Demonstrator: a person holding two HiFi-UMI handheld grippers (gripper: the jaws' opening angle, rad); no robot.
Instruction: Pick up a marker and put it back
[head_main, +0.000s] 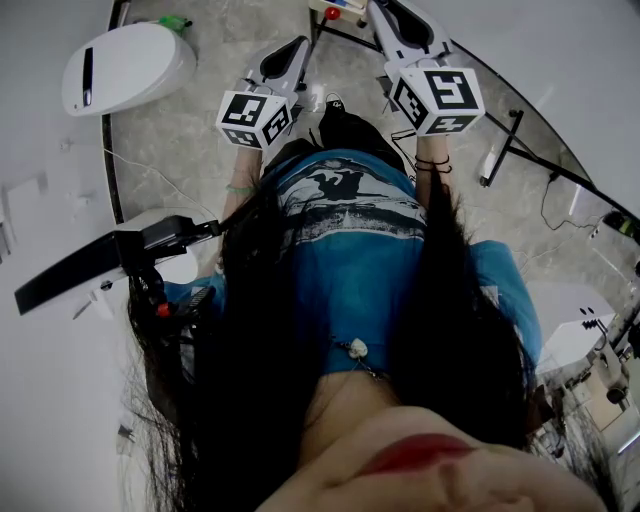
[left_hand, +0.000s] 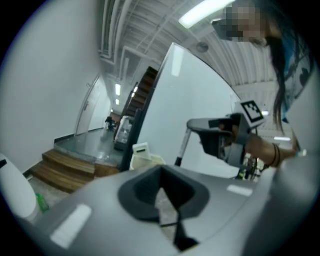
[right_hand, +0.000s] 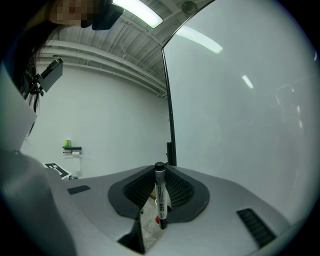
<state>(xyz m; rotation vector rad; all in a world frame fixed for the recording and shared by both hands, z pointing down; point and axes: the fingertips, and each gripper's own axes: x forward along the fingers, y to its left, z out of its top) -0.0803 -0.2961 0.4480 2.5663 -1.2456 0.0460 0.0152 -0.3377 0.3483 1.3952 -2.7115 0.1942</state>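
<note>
Black ribbed pads (right_hand: 182, 190) line the jaws of the right gripper (right_hand: 159, 174), and between them stands a slim white-barrelled marker with a black cap (right_hand: 159, 192). The jaws are closed in on the marker from both sides and pinch it along its barrel. It sits nearly upright, cap at the far end by the jaw tips and lower end toward the camera, with dark print running down the barrel. A narrow wedge of gap shows below the grip, with pale floor visible through it. Beyond the tips is a large white panel with a thin black edge (right_hand: 240, 100).

The left gripper (left_hand: 161, 176) has its jaws pressed together at the tips, with nothing between them. Only a thin triangular slit opens behind the meeting pads, showing speckled floor. Past it in this view, the right gripper is held by a hand (left_hand: 260, 149) with a band at the wrist, and brown wooden steps (left_hand: 65, 170) lie off to the left.

In the head view both grippers are held out in front of a person's blue printed shirt (head_main: 350, 230), above the grey stone floor (head_main: 190, 130). Each has its square-patterned cube nearest the body and its jaws pointing away. The marker itself cannot be made out in this view. A white oval device (head_main: 125, 65) sits at the upper left
</note>
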